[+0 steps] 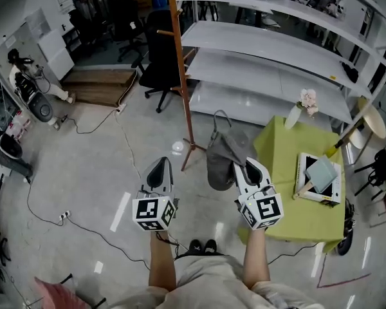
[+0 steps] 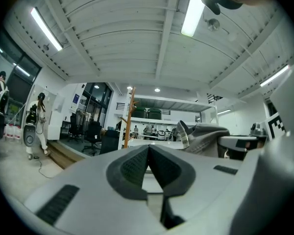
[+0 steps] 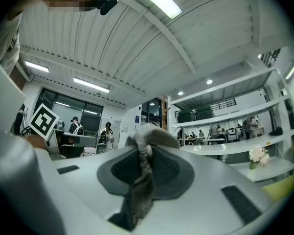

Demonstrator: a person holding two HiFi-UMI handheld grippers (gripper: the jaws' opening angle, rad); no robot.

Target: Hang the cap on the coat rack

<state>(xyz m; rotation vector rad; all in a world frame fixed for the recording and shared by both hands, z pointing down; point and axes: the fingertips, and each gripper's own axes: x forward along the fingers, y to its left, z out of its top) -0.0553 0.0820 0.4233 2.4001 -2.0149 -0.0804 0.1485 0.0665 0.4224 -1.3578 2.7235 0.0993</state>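
Observation:
A grey cap (image 1: 221, 154) hangs from my right gripper (image 1: 246, 167), which is shut on its fabric. In the right gripper view the cloth (image 3: 143, 156) is pinched between the dark pads and bulges above them. My left gripper (image 1: 159, 168) is held level beside it, shut with nothing between the jaws; its pads (image 2: 137, 164) meet at the tip. From the left gripper view the cap (image 2: 206, 133) shows to the right. The wooden coat rack (image 1: 180, 63) stands on the floor just ahead, slightly left of the cap, and also appears as a coat rack (image 2: 131, 115) far off.
A yellow-green table (image 1: 289, 198) stands at the right with a tray (image 1: 319, 177) and a flower vase (image 1: 300, 111). White shelving (image 1: 270, 50) runs behind the rack. A black office chair (image 1: 159, 51) is left of it, and cables (image 1: 83, 227) lie on the floor.

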